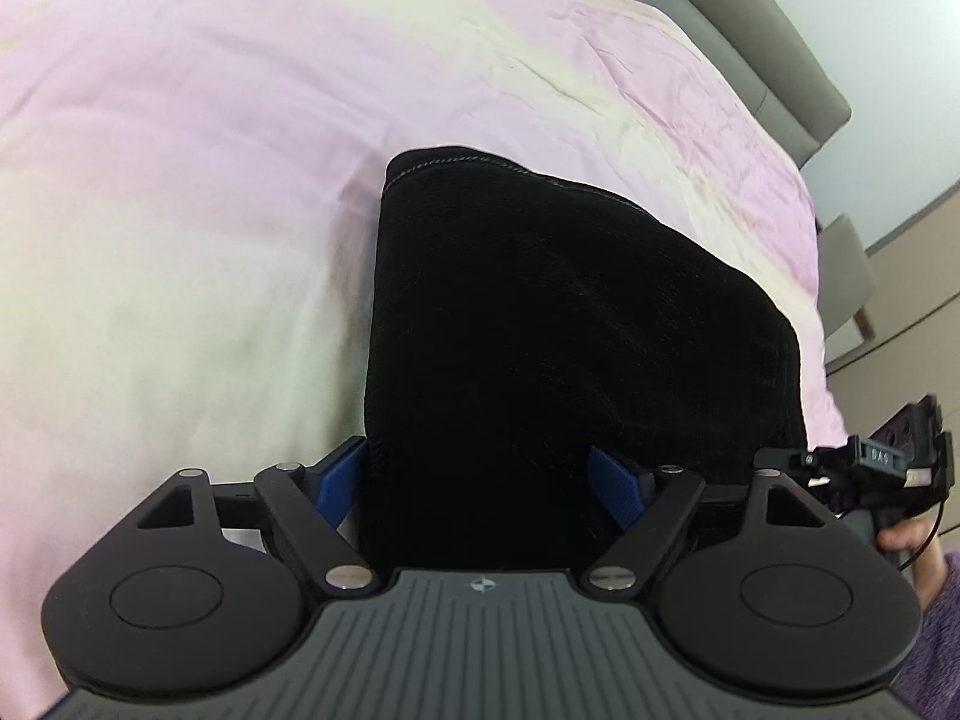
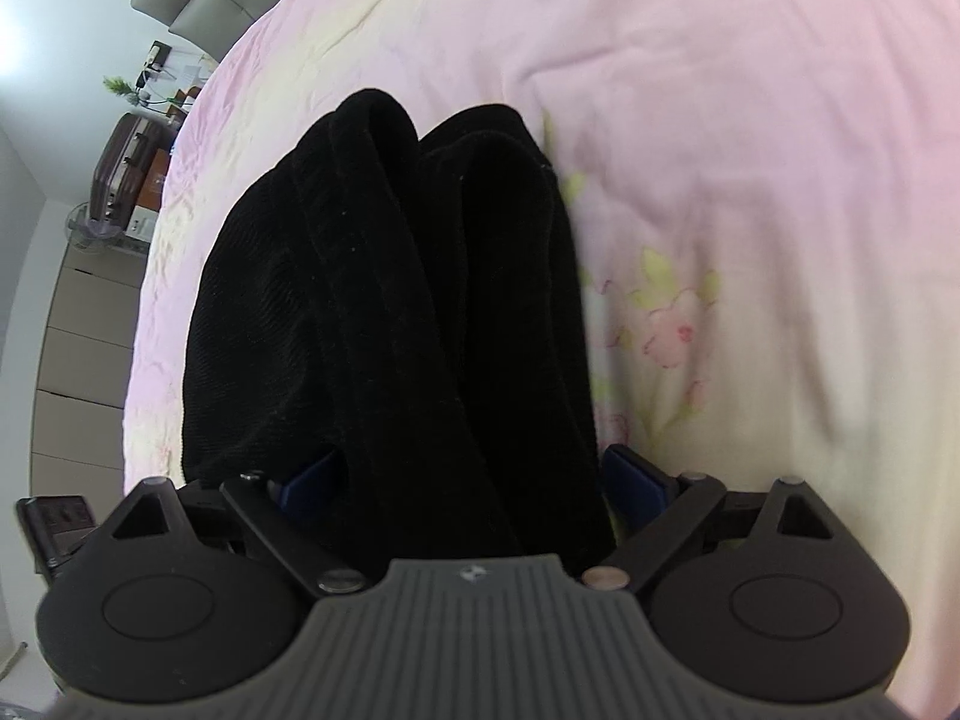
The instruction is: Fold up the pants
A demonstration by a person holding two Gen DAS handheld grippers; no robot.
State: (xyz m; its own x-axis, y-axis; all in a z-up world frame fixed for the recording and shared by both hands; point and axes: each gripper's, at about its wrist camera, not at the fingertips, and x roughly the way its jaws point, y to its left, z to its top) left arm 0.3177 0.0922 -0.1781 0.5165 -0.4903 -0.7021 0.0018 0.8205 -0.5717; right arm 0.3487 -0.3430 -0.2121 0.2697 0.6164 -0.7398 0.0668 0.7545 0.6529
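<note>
In the left wrist view the bed (image 1: pixel 180 180), under a pink and cream cover, fills everything from nine to one o'clock. The pants (image 1: pixel 540 330), black and bundled, run from the centre down to six o'clock, with a stitched edge at twelve. The left gripper (image 1: pixel 480 483) stands wide; its blue pads (image 1: pixel 342 480) flank the near end of the cloth without visibly pressing on it. At three to four o'clock the other tool and a hand (image 1: pixel 912 546) holding it edge into view.

In the right wrist view furniture lines the room at nine o'clock. The pants (image 2: pixel 390 300) lie at centre as two rounded folds side by side, reaching six o'clock. The right gripper (image 2: pixel 474 483) is wide too, cloth between its pads (image 2: pixel 636 480) but not pinched. Flower print marks the cover at three o'clock.

Judging by this, a fold has been laid and both tools are letting go of the near end. Next likely calls for backing off cleanly without dragging the cloth, then checking whether one more fold or smoothing is needed.
</note>
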